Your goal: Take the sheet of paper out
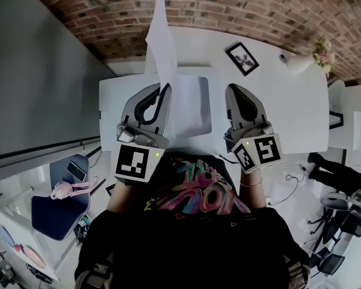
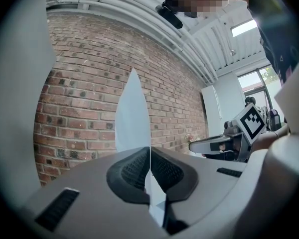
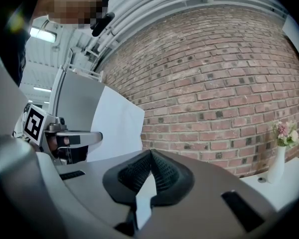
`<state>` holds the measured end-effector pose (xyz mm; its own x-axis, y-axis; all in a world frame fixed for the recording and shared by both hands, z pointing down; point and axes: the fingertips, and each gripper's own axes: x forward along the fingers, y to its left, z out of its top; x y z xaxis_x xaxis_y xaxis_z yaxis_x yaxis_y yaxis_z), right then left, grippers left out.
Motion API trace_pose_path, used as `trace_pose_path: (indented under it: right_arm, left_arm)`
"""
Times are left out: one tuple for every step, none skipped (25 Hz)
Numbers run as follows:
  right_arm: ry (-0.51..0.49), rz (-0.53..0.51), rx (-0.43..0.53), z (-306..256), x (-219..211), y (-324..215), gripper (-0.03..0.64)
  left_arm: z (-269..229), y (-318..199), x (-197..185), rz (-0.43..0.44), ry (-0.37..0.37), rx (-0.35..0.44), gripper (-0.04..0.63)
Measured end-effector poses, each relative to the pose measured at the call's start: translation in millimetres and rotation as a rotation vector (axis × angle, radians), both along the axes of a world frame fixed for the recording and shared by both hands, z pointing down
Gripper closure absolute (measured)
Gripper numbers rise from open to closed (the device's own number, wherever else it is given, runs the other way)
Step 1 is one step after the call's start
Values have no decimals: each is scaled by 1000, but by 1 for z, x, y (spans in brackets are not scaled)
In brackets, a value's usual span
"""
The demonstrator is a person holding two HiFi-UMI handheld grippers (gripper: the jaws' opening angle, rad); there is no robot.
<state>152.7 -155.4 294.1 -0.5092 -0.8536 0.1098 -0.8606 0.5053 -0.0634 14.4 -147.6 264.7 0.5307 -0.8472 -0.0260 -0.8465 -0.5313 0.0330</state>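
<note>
Plainly, your left tool (image 1: 166, 85) (image 2: 150, 149) was clenched on the white sheet of paper (image 1: 159, 41) (image 2: 132, 118): in the left gripper view its dark ribbed pads met on the sheet, which passed between them and rose above them almost edge-on in front of the red brick wall (image 2: 84, 93). In the right gripper view the same sheet (image 3: 114, 128) showed its broad face, standing up beside your left tool at the left of that picture. Your right tool (image 1: 231, 89) (image 3: 150, 152) was clenched too, its pads closed tip to tip with nothing between them. In the head view you held both tools side by side and well apart over the near part of the white bench (image 1: 289, 113). Between them lay a pale grey rectangular object (image 1: 192, 101); what it was could not be told. Farther back on the bench lay a small black picture frame (image 1: 241, 58), and a white vase with flowers (image 1: 298, 63) (image 3: 278, 168) stood towards the right, near the wall.
</note>
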Motion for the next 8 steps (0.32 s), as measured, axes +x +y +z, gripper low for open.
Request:
trace_pose_path:
  right_arm:
    - [0, -1, 0, 0, 0, 0, 600]
    - [-1, -1, 0, 0, 0, 0, 600]
    - [-1, -1, 0, -1, 0, 0, 600]
    - [-2, -1, 0, -1, 1, -1, 600]
    - [-3, -2, 0, -1, 1, -1, 600]
    - [-3, -2, -1, 0, 1, -1, 600]
    - [-4, -3, -1, 0, 1, -1, 600]
    - [-4, -3, -2, 0, 1, -1, 600]
  left_arm:
    - [0, 0, 0, -1, 1, 0, 573]
    - [0, 0, 0, -2, 2, -1, 573]
    - [-1, 0, 0, -3, 2, -1, 573]
    - [-1, 0, 0, -3, 1, -1, 572]
    - [-1, 0, 0, -3, 0, -1, 573]
    - [-1, 0, 0, -3, 0, -1, 572]
    - [-1, -1, 0, -3, -1, -2, 573]
    - [-1, -1, 0, -3, -1, -2, 573]
